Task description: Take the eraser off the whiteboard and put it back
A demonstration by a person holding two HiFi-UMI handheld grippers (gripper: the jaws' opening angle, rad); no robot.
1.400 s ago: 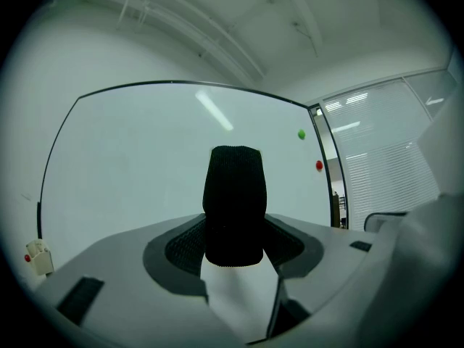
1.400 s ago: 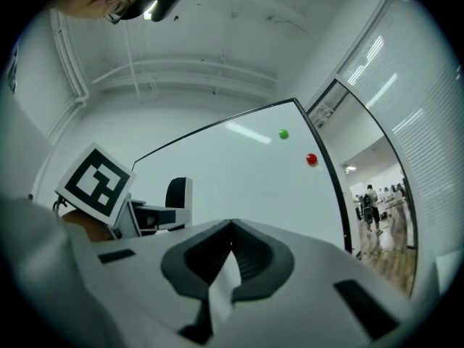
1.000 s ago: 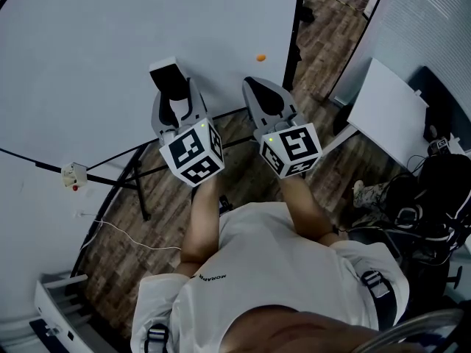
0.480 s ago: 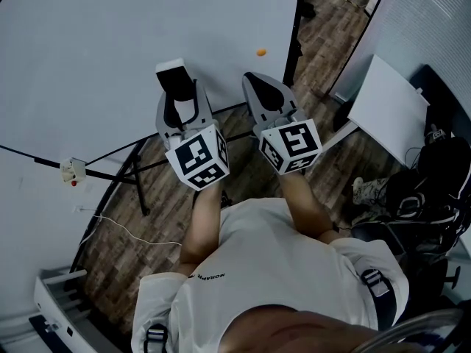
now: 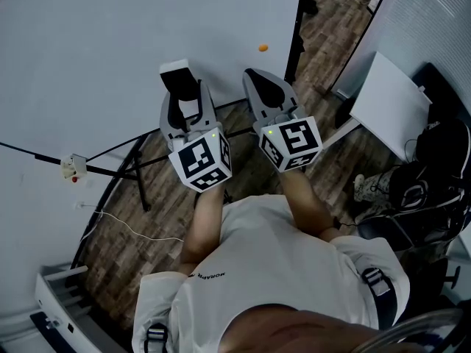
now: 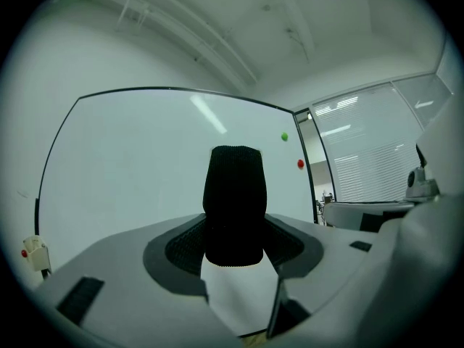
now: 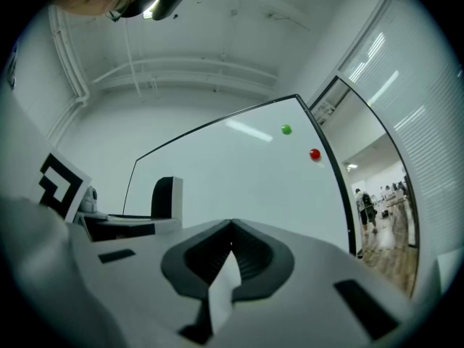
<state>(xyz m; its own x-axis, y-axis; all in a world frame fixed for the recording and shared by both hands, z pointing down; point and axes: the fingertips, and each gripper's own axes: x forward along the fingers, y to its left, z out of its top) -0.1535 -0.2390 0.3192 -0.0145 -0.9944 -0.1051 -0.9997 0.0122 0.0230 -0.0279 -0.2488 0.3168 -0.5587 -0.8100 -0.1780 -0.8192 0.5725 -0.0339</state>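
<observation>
The left gripper point(image 5: 182, 103) pinches the whiteboard eraser point(image 5: 175, 74) between its jaws, which stand wide around the block; in the left gripper view the eraser's black felt face rises upright out of the jaws, with its white back showing below. The eraser is held up in front of the whiteboard point(image 5: 110, 43), close to its lower right part, and whether it touches the surface cannot be told. The right gripper point(image 5: 260, 87) sits just beside the left one, also pointed at the board, its jaws pressed together at the tips with nothing between them. Each gripper carries a marker cube, the left cube point(image 5: 200, 160) and the right cube point(image 5: 291, 144), just above the person's forearms. A green magnet point(image 7: 286, 129) and a red magnet point(image 7: 315, 154) sit on the board near its right edge. Under the board lies a wood-pattern floor point(image 5: 147, 219), and the person wears a white shirt point(image 5: 280, 271)
</observation>
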